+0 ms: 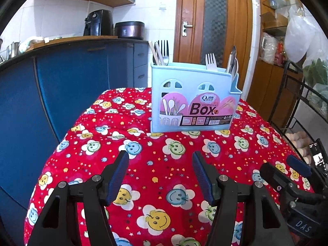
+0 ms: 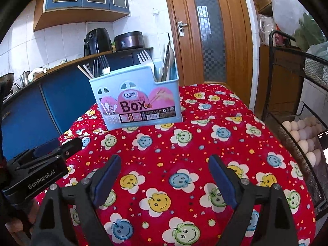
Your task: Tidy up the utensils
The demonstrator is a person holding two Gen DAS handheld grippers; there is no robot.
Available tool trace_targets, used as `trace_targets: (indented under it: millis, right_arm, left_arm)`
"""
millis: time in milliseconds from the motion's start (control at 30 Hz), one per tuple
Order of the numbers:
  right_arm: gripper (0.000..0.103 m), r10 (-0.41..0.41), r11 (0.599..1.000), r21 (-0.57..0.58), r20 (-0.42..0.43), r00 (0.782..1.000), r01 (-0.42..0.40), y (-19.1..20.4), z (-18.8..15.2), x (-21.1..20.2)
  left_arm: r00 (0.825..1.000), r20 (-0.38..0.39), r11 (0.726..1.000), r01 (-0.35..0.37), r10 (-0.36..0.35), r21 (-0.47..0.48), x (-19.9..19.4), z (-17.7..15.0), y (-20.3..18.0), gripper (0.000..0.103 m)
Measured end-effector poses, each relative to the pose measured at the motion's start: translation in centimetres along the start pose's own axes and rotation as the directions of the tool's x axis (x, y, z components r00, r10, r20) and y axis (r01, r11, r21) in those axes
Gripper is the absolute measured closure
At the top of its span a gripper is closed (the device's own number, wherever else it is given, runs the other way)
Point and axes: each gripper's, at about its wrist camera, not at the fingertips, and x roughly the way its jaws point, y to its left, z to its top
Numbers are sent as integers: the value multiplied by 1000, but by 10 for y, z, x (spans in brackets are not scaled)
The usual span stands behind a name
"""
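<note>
Both tools, left tool (image 1: 161,160) and right tool (image 2: 165,164), hover empty, seemingly tilted down.

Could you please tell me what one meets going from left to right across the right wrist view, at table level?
Left gripper → blue utensil box on the red smiley tablecloth → black wire rack holding eggs.

It was a home kitchen: blue cabinets (image 1: 71,78) ran under a counter carrying an air fryer (image 1: 98,23) and rice cooker (image 1: 129,30), left of a wooden door (image 1: 213,20); eggs (image 2: 303,135) sat right.
</note>
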Motion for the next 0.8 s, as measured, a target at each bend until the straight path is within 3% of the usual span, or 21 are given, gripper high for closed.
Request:
trace_targets:
  millis: [800]
  right_arm:
    - [15, -2, 1000, -2, 3, 1000, 2, 0, -2, 1]
  left_arm:
    - [1000, 8, 1000, 5, -5, 9, 0, -1, -4, 38]
